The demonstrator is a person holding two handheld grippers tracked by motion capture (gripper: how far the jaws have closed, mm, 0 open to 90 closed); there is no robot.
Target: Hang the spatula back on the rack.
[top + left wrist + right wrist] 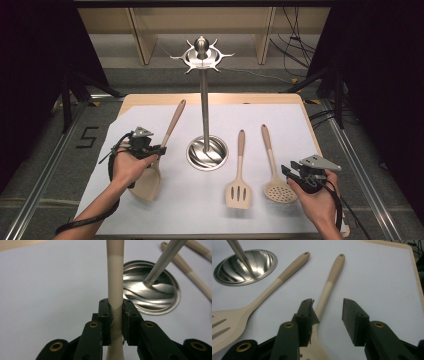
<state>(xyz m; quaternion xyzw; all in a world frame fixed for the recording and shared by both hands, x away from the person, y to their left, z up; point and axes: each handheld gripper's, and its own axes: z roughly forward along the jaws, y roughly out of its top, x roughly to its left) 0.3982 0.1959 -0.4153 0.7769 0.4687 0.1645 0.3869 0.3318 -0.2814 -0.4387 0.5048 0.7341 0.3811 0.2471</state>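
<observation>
My left gripper (158, 150) (115, 305) is shut on the cream shaft of a beige spatula (148, 181) (115, 277), just above its broad head. The spatula's brown handle end points away toward the table's back left. My right gripper (287, 174) (327, 304) stands open at the front right, its jaws on either side of the neck of a perforated skimmer (279, 190) (329, 282) without touching it. A slotted turner (238, 192) (269, 290) lies flat to the skimmer's left.
A steel utensil stand rises mid-table, with a round dished base (218, 154) (160, 300) (262, 262), a thin pole (204, 100) and a ring of hooks on top (201, 54). A white sheet (190, 210) covers the wooden tabletop (150, 98). Cables and dark posts surround the table.
</observation>
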